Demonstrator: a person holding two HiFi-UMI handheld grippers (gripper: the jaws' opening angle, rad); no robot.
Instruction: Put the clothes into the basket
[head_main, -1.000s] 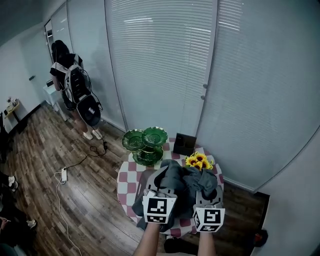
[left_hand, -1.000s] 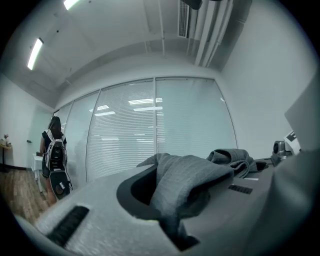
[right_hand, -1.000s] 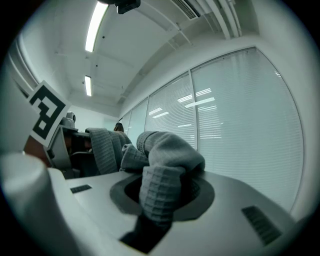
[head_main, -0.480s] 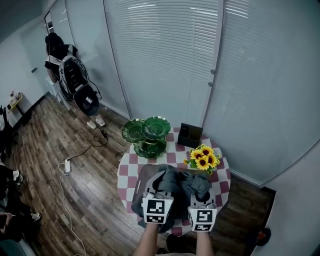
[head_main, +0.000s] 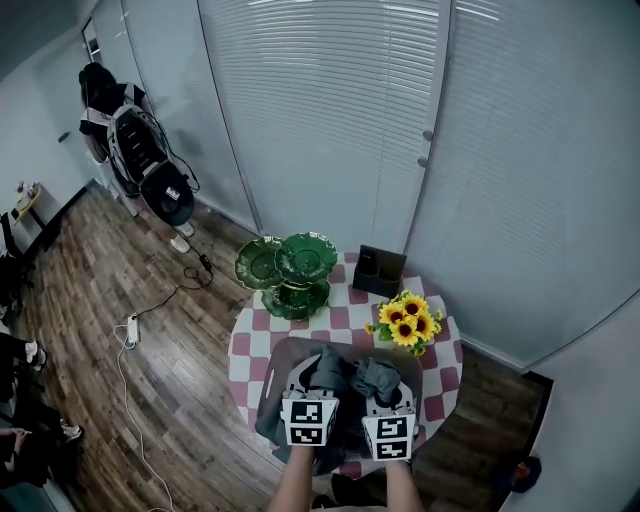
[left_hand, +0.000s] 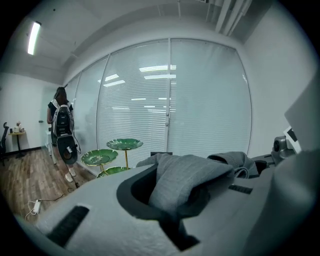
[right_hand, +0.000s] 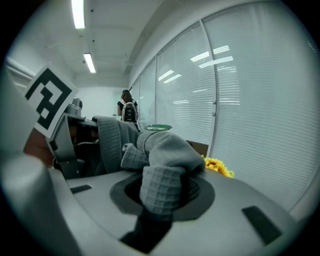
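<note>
Both grippers pinch one grey garment (head_main: 350, 378) between them. The left gripper (left_hand: 171, 220) has its jaws pressed together on a smooth fold, and the right gripper (right_hand: 150, 220) is clamped on a waffle-knit cuff. The bundle sits low over the dark basket (head_main: 290, 348) on the checked table (head_main: 245, 350) — whether the cloth rests on the basket's bottom cannot be told. Beyond the basket stand sunflowers (head_main: 405, 322), a green tiered stand (head_main: 290, 270) and a black box (head_main: 380, 270). A person (head_main: 125, 140) with a backpack stands well apart, by the blinds.
</note>
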